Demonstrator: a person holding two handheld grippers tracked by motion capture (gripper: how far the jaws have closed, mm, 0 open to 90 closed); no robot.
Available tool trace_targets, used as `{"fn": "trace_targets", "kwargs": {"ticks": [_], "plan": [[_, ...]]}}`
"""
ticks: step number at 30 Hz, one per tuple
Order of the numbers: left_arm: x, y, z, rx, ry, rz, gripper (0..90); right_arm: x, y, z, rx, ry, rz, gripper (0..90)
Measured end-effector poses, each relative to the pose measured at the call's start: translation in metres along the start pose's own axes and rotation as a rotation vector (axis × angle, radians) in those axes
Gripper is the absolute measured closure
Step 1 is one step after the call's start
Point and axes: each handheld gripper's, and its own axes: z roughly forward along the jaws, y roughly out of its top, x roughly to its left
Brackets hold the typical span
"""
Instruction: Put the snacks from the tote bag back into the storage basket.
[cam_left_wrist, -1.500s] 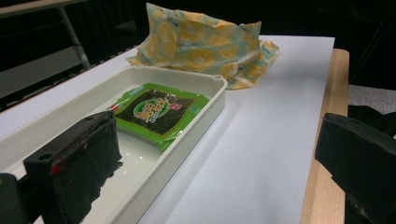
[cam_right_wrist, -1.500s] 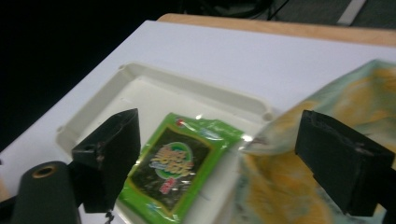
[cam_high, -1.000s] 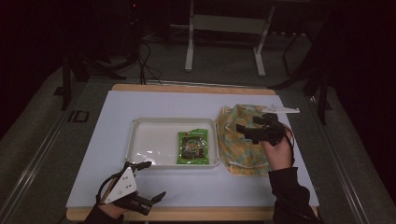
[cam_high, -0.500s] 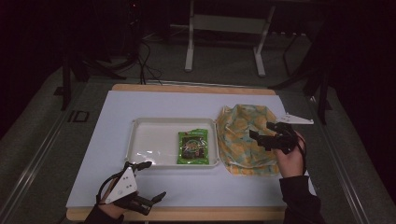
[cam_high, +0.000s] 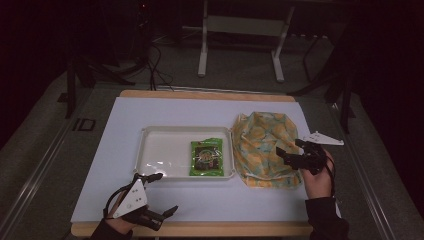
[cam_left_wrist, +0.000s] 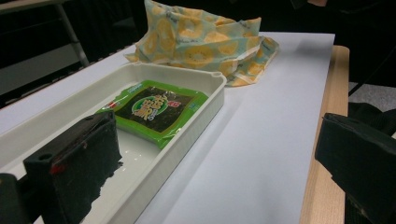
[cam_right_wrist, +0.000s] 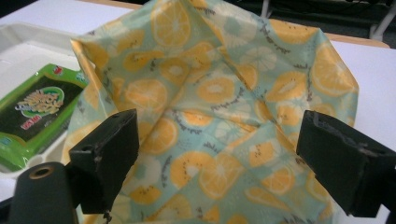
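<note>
A green snack packet (cam_high: 206, 157) (cam_left_wrist: 154, 106) (cam_right_wrist: 32, 112) lies flat in the right end of a white tray (cam_high: 160, 137) (cam_left_wrist: 205, 98) at the table's middle. To the tray's right rests a crumpled cloth bag (cam_high: 260, 142) (cam_left_wrist: 201, 44) (cam_right_wrist: 219, 84) printed with orange slices. My right gripper (cam_high: 290, 150) (cam_right_wrist: 224, 158) hovers open over the bag's right edge, nothing between its jaws. My left gripper (cam_high: 165, 192) (cam_left_wrist: 217, 168) is open by the tray's front left corner, one jaw over the tray's rim, empty.
The tray and bag sit on a white sheet (cam_high: 150, 110) covering a wooden table whose front edge (cam_high: 225, 229) runs just behind my left gripper. A metal stand (cam_high: 240, 30) and cables are on the dark floor beyond the table.
My right gripper has drifted right and a little toward the person, from over the bag's middle to its right edge. The left gripper has stayed still.
</note>
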Motion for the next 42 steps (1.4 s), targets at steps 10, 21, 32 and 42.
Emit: {"fn": "trace_targets", "kwargs": {"ticks": [10,21,32,42], "plan": [[0.000,0.000,0.000,0.001,-0.003,0.000,0.4,-0.001,-0.015,-0.007,-0.006,-0.014,-0.034,13.3],[-0.001,0.000,0.000,0.006,-0.007,0.006,0.5,-0.004,-0.030,-0.019,-0.050,-0.036,-0.026,13.3],[-0.001,0.000,0.000,0.011,-0.012,0.004,0.5,-0.010,-0.039,-0.022,-0.090,-0.050,0.014,13.3],[-0.001,0.000,0.000,0.014,-0.015,0.004,0.5,-0.010,-0.041,-0.018,-0.091,-0.039,0.004,13.3]]}}
